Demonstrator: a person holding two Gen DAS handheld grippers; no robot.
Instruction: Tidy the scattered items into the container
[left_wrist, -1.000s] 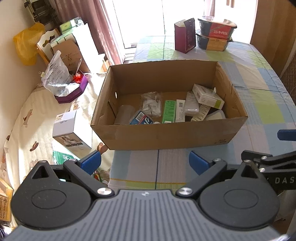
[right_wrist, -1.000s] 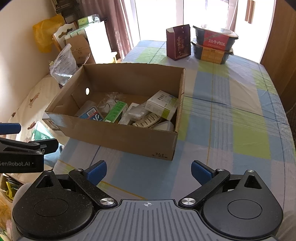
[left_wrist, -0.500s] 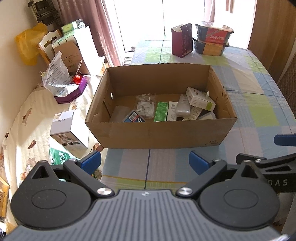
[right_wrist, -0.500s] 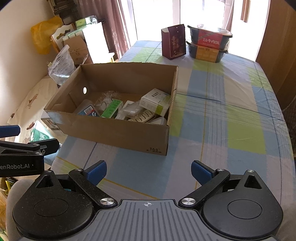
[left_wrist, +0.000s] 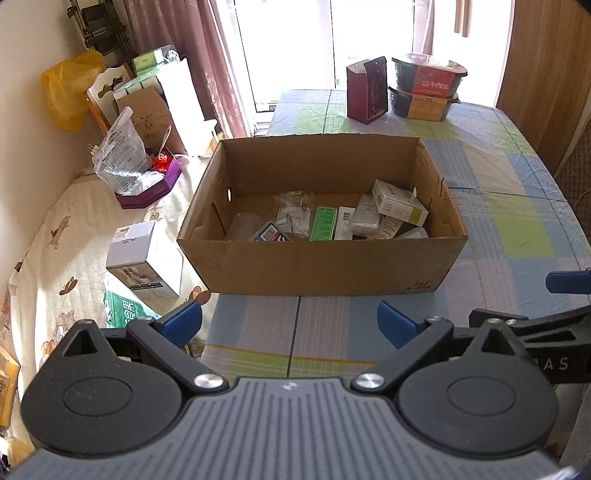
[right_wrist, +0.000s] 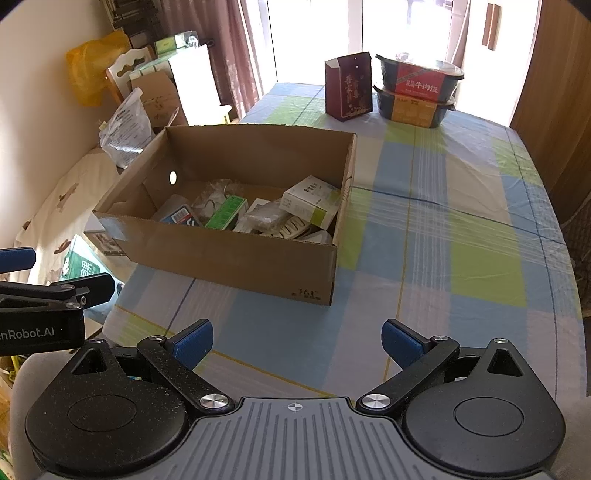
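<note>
Honestly looks wrapped up: cardboard box (left_wrist: 321, 258) mid-frame holds everything, left gripper (left_wrist: 290, 321) and right gripper (right_wrist: 297, 338) fingers wide, empty; next, just back off.

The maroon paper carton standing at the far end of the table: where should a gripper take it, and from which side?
Grip the maroon paper carton across its narrow depth, near mid-height, coming in level from the cardboard box's side. It stands upright, tall and thin, with stacked black meal trays close on its right, so that side looks blocked.
</note>
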